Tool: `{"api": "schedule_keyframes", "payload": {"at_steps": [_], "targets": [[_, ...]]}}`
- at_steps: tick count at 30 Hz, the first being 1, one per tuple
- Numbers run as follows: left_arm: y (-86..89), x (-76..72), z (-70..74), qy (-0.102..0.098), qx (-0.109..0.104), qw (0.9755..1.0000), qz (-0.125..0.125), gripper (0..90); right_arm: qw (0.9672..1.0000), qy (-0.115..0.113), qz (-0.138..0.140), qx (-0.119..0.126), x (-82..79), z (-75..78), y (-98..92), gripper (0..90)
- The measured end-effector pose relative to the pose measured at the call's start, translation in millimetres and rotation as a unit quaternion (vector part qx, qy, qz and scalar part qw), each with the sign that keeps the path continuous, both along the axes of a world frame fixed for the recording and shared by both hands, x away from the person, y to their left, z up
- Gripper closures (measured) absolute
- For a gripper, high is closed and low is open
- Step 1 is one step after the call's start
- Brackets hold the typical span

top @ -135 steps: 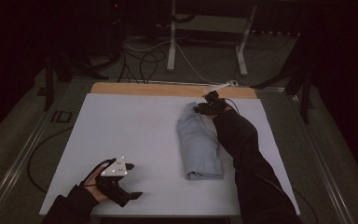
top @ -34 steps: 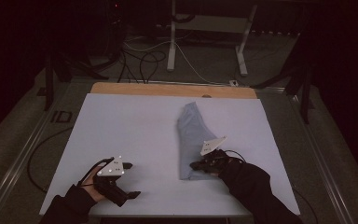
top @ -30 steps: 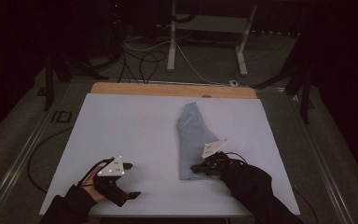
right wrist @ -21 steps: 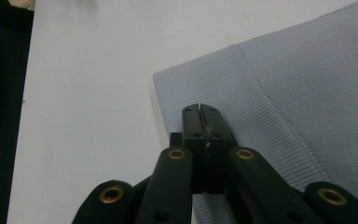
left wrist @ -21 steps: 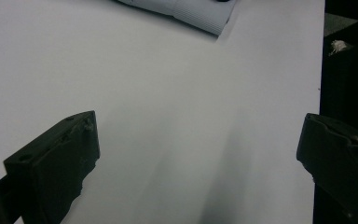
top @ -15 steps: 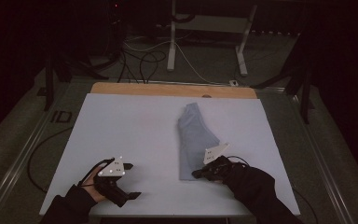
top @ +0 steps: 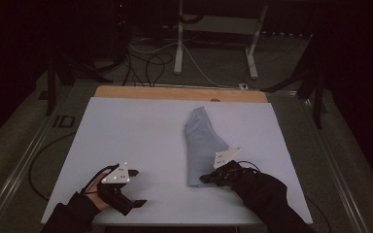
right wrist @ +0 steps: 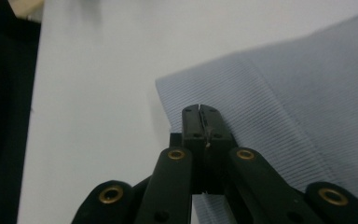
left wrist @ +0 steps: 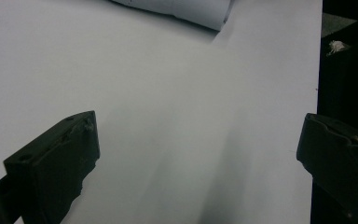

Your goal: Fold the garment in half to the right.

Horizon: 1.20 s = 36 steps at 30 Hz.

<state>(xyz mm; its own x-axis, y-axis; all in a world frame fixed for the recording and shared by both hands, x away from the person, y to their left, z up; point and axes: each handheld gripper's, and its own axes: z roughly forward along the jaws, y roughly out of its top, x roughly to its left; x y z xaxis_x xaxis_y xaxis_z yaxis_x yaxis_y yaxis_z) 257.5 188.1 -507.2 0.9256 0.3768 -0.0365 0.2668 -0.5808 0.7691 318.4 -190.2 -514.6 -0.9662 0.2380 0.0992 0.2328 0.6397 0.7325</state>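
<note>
Cloth (top: 201,145) folded narrower than before | right claw (top: 205,179) clamped on near edge | left claw (top: 138,187) wide open, unmoved

The folded cloth (top: 201,145) is pale blue with a fine ribbed weave, lying on a white table (top: 126,136) edged in light wood at its far side. Both grippers look black, the left gripper (top: 126,194) and right gripper (top: 209,178) each topped by what seems a pale grey plate.

No lettering, label, brand or number can be read in any of the views. At about nine o'clock from the white rectangular tabletop (top: 141,131), a small dark mark (top: 64,121) sits on the grey floor, too blurred to make out.
</note>
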Motion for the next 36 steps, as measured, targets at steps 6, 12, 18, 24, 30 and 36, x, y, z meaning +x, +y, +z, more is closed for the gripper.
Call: {"api": "schedule_keyframes", "payload": {"at_steps": [6,12,18,24,30,36], "targets": [[-0.2,-0.1,0.5,-0.002,0.001,1.0,-0.002,0.3,0.9992,-0.009,-0.024,0.032,2.0,12.3,-3.5,90.0],[0.0,-0.2,0.8,-0.002,0.001,1.0,-0.003,0.3,0.9977,-0.022,-0.049,0.041,5.5,17.4,-4.9,74.8],[0.2,-0.1,0.8,-0.001,0.001,1.0,-0.004,0.3,0.9956,-0.029,-0.071,0.053,7.2,20.7,-6.2,49.0],[0.2,-0.3,2.2,-0.001,0.0,1.0,-0.005,0.3,0.9956,-0.024,-0.077,0.049,9.7,23.5,-4.8,23.6],[1.4,-0.1,7.5,-0.002,-0.001,1.0,-0.005,0.3,0.9952,-0.019,-0.072,0.064,11.7,27.6,-6.0,8.5],[4.2,1.3,14.4,-0.007,0.0,1.0,-0.003,0.3,0.9926,-0.039,-0.087,0.074,11.7,29.1,-11.9,8.5]]}}
